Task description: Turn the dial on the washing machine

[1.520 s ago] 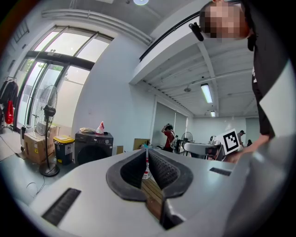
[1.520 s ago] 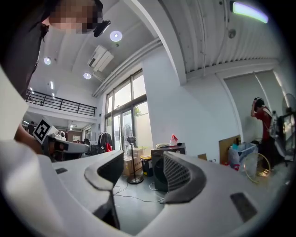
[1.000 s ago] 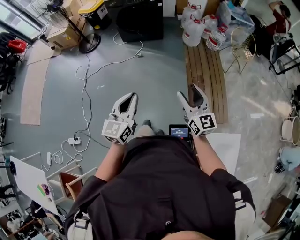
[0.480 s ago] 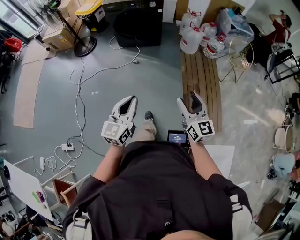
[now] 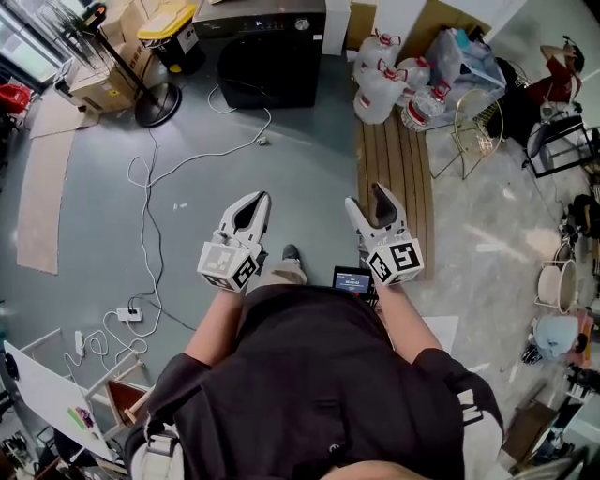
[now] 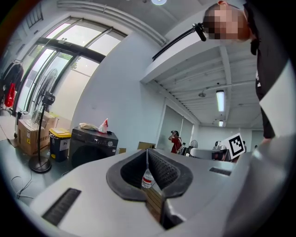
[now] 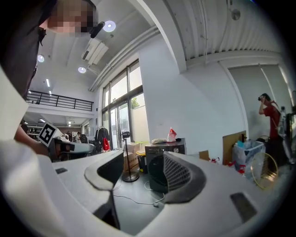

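We hold both tongs mid-frame, well apart from the washer (image 5: 272, 42) at top centre with its dial (image 5: 302, 24). The left tongs (image 5: 253, 202) are clenched on nothing and the right tongs (image 5: 367, 199) are released.

One washing machine (image 5: 267, 52) and one standing fan (image 5: 155, 101), far left; one wire chair (image 5: 478, 131), far right; one left gripper (image 5: 258, 196), one right gripper (image 5: 366, 194), near.

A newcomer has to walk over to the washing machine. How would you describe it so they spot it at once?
At the far end of the grey floor, the washing machine stands between a yellow-lidded bin and a cluster of water jugs. It is the only big black box there, with a small pale dial near its top right corner.
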A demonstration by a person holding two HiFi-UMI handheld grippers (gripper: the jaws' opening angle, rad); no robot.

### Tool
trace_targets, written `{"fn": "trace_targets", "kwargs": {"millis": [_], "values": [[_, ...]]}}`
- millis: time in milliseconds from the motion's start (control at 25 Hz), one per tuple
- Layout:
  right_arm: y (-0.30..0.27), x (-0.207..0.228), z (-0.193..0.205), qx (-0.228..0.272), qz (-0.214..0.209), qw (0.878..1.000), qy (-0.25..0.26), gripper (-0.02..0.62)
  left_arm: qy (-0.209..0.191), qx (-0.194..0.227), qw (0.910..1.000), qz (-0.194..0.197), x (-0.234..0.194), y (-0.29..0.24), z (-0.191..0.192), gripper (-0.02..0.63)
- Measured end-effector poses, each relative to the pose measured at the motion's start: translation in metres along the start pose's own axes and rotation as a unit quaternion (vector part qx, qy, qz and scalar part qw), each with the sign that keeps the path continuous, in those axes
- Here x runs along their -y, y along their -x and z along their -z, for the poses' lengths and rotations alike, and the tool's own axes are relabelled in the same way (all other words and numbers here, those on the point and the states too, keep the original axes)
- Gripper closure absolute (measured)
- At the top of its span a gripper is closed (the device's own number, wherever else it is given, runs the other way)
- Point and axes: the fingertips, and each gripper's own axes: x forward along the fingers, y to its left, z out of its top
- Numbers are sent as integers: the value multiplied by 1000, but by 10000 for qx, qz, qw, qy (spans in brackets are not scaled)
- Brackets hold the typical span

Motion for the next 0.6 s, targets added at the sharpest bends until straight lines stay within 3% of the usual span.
{"fn": "trace_targets", "kwargs": {"millis": [320,600], "values": [[-89,38,-15,-60,69,9998,-154,324,124,24,9999,90,-73,-68,-26,598],[-149,69,-16,-98,55,9992,-377,324,224,-29,9997,131,-111,-123,-32,599]]}}
